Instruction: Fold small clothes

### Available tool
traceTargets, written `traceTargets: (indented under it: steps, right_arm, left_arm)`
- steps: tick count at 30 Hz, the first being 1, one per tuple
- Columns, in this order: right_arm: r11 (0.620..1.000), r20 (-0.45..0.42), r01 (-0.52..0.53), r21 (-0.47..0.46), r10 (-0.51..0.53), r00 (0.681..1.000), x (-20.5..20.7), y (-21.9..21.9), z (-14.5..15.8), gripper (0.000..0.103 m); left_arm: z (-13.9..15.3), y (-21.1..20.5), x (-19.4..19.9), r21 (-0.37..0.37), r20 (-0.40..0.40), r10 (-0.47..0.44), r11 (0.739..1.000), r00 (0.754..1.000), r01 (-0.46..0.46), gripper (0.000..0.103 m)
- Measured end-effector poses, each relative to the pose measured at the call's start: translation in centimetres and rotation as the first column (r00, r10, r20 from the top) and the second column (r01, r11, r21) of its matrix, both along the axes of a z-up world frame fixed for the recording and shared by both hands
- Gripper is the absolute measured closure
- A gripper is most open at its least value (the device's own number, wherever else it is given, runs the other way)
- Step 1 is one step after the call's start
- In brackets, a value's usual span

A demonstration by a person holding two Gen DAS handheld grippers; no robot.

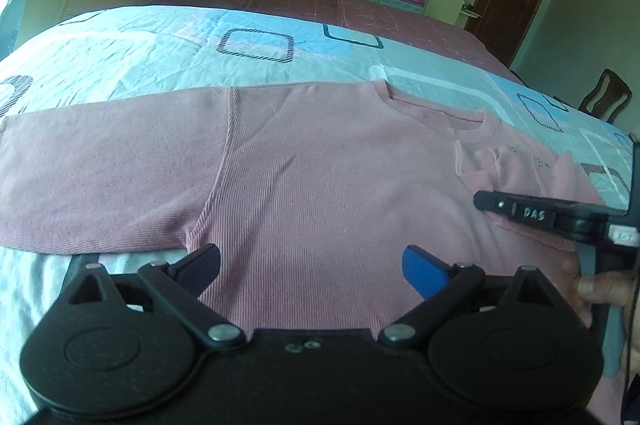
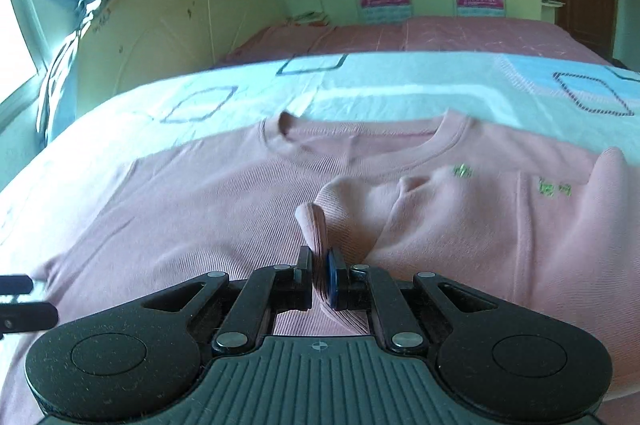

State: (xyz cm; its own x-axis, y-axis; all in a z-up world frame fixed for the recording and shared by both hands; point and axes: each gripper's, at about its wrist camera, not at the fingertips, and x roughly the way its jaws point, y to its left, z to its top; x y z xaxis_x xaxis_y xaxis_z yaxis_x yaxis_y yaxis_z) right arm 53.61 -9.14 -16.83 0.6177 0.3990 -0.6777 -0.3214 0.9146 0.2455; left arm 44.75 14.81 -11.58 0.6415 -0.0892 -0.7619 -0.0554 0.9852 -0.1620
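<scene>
A pink ribbed sweater [image 1: 312,161] is lying spread flat on a bed [image 2: 400,93] covered with a pale blue quilt printed with dark squares. Taking the sweater's round neckline [image 2: 360,141] as the landmark: the neckline is sitting at the sweater's far edge, towards the wardrobe wall, and one sleeve [image 1: 100,177] is stretching straight out to the left of it, flat on the quilt.

The right gripper [image 2: 320,275] is sitting nearer the viewer than the neckline, over the chest, its fingers clenched on a ridge of pink fabric [image 2: 316,225] that is bunching up between them. This appears to be the other sleeve or side panel, apparently being carried inward over the body to start a fold, which would explain the rumpled layer to the right of the neckline.

The left gripper [image 1: 312,269] is hovering nearer the viewer and to the left of the neckline, its jaws spread wide and holding nothing, with only flat sweater showing between them; it is probably free to pin the cloth or take the outstretched sleeve.

Beyond the neckline, bare quilt and a pink bedspread are leaving wide open room
</scene>
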Motion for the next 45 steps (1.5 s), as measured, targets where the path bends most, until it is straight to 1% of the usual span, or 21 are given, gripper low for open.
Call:
traceTargets:
  steps: [2, 3, 4, 5, 7, 11, 12, 16, 18, 20, 21, 23, 24, 25, 29, 32, 34, 36, 42, 44, 45]
  right_arm:
    - [1.000, 0.023, -0.027, 0.012, 0.027, 0.999, -0.8, 0.1, 0.0, 0.068]
    - [0.999, 0.036, -0.042, 0.017, 0.041, 0.998, -1.1, 0.1, 0.2, 0.047]
    - [0.999, 0.055, -0.042, 0.006, 0.042, 0.998, -1.8, 0.0, 0.5, 0.034]
    - [0.999, 0.076, -0.041, -0.018, 0.042, 0.996, -2.2, -0.3, 1.0, 0.032]
    - [0.999, 0.075, -0.038, -0.014, 0.039, 0.996, -3.1, -1.6, 1.4, 0.032]
    - [0.999, 0.045, 0.043, 0.018, -0.044, 0.998, -5.2, -6.5, 1.7, 0.035]
    - [0.998, 0.033, 0.061, 0.031, -0.062, 0.998, -5.9, -8.2, 1.9, 0.046]
    - [0.990, -0.009, 0.141, 0.025, -0.141, 0.990, -7.9, -13.4, 1.7, 0.061]
    - [0.981, -0.018, 0.192, 0.010, -0.192, 0.981, -8.6, -15.6, 1.5, 0.061]
    - [0.964, -0.022, 0.265, 0.000, -0.265, 0.964, -9.1, -17.7, 1.3, 0.061]
    - [0.951, -0.027, 0.309, 0.002, -0.309, 0.951, -9.1, -18.8, 1.2, 0.061]
    - [0.918, -0.043, 0.395, 0.022, -0.394, 0.918, -9.0, -21.0, 0.9, 0.061]
    - [0.905, -0.050, 0.424, 0.031, -0.422, 0.905, -8.9, -22.0, 0.8, 0.061]
    - [0.902, -0.056, 0.430, 0.036, -0.428, 0.902, -8.6, -22.5, 0.7, 0.061]
    - [0.899, -0.075, 0.435, 0.051, -0.431, 0.899, -7.5, -23.5, 0.1, 0.061]
    - [0.895, -0.072, 0.444, 0.041, -0.440, 0.895, -7.1, -23.5, -0.1, 0.061]
    - [0.896, -0.064, 0.443, 0.034, -0.440, 0.896, -7.1, -23.4, -0.2, 0.062]
    - [0.896, -0.063, 0.443, 0.033, -0.440, 0.896, -7.1, -23.4, -0.4, 0.063]
    - [0.908, -0.066, 0.419, 0.010, -0.418, 0.906, -7.2, -23.4, -0.2, 0.065]
    - [0.921, -0.078, 0.390, 0.018, -0.388, 0.919, -7.4, -23.6, 0.3, 0.064]
    - [0.926, -0.065, 0.374, 0.044, -0.371, 0.926, -7.8, -23.9, 0.8, 0.064]
  left_arm:
    - [0.0, -0.2, 0.3, -0.022, 0.010, -0.015, 1.000, 1.000, 0.015, 0.006]
    - [0.0, -0.5, 0.6, -0.034, 0.013, -0.022, 0.999, 1.000, 0.023, 0.006]
    - [-0.1, -0.9, 1.0, -0.050, 0.017, -0.029, 0.998, 0.999, 0.030, 0.007]
    - [-0.3, -1.4, 1.6, -0.073, 0.018, -0.038, 0.997, 0.999, 0.039, 0.008]
    - [-0.6, -2.9, 2.8, -0.118, 0.017, -0.060, 0.991, 0.998, 0.061, 0.010]
    - [-1.8, -6.7, 6.1, -0.192, 0.020, -0.155, 0.969, 0.988, 0.156, 0.025]
    - [-2.1, -7.8, 6.9, -0.200, 0.017, -0.172, 0.965, 0.985, 0.172, 0.025]
    - [-3.5, -11.2, 9.7, -0.200, -0.003, -0.220, 0.956, 0.975, 0.215, 0.031]
    - [-4.2, -12.4, 11.0, -0.205, -0.025, -0.232, 0.953, 0.972, 0.222, 0.042]
    - [-4.6, -13.5, 11.8, -0.215, -0.043, -0.249, 0.948, 0.968, 0.234, 0.064]
    - [-4.8, -14.1, 12.0, -0.212, -0.046, -0.258, 0.947, 0.965, 0.243, 0.070]
    - [-4.9, -15.2, 12.2, -0.189, -0.046, -0.278, 0.945, 0.959, 0.265, 0.086]
    - [-4.8, -15.6, 12.2, -0.170, -0.038, -0.285, 0.946, 0.958, 0.275, 0.089]
    - [-4.5, -15.9, 12.0, -0.153, -0.023, -0.289, 0.947, 0.957, 0.283, 0.098]
    - [-1.1, -14.1, 9.6, -0.132, 0.117, -0.251, 0.955, 0.961, 0.266, 0.098]
    - [-0.1, -10.7, 7.6, -0.091, 0.172, -0.151, 0.982, 0.974, 0.168, 0.098]
    - [-1.5, -9.1, 7.4, -0.060, 0.125, -0.114, 0.991, 0.986, 0.122, 0.098]
    - [-3.3, -8.0, 7.4, -0.083, 0.067, -0.095, 0.991, 0.993, 0.100, 0.098]
    - [-4.2, -8.0, 7.1, -0.098, 0.075, -0.073, 0.992, 0.995, 0.080, 0.098]
    - [-4.3, -7.5, 7.0, -0.113, 0.067, -0.074, 0.990, 0.995, 0.082, 0.090]
    - [-4.2, -7.1, 6.7, -0.115, 0.066, -0.070, 0.990, 0.995, 0.077, 0.071]
